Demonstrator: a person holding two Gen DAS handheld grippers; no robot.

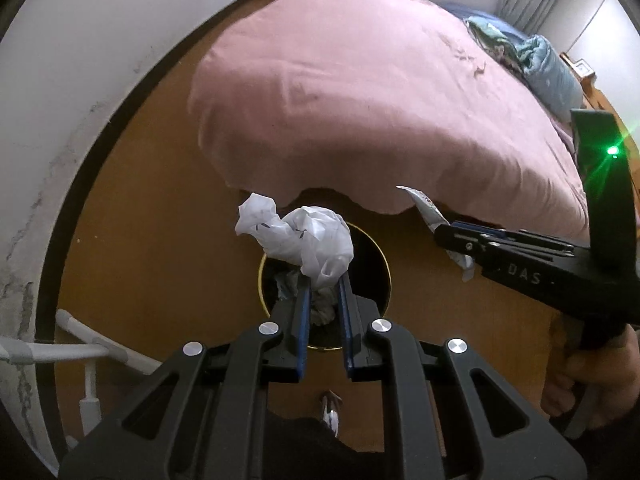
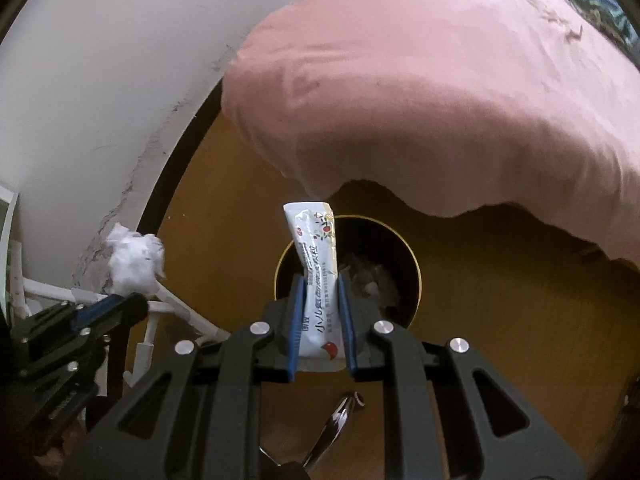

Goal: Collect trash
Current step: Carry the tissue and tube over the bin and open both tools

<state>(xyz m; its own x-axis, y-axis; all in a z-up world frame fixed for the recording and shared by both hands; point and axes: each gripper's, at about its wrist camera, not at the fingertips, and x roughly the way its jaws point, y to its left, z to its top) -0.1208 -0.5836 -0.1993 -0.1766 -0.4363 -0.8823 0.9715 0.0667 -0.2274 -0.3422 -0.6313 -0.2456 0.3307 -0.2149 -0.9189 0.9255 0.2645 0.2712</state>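
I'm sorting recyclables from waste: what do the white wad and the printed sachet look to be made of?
The white wad in the left tool looks like thin crumpled paper or tissue: matte, sharp creases. The sachet in the right tool looks like glossy laminated plastic film: smooth, printed, sealed edge. Neither is certain.

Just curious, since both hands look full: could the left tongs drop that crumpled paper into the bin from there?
Probably yes. The left tongs hold the crumpled paper right above the open bin, and nothing lies between them.
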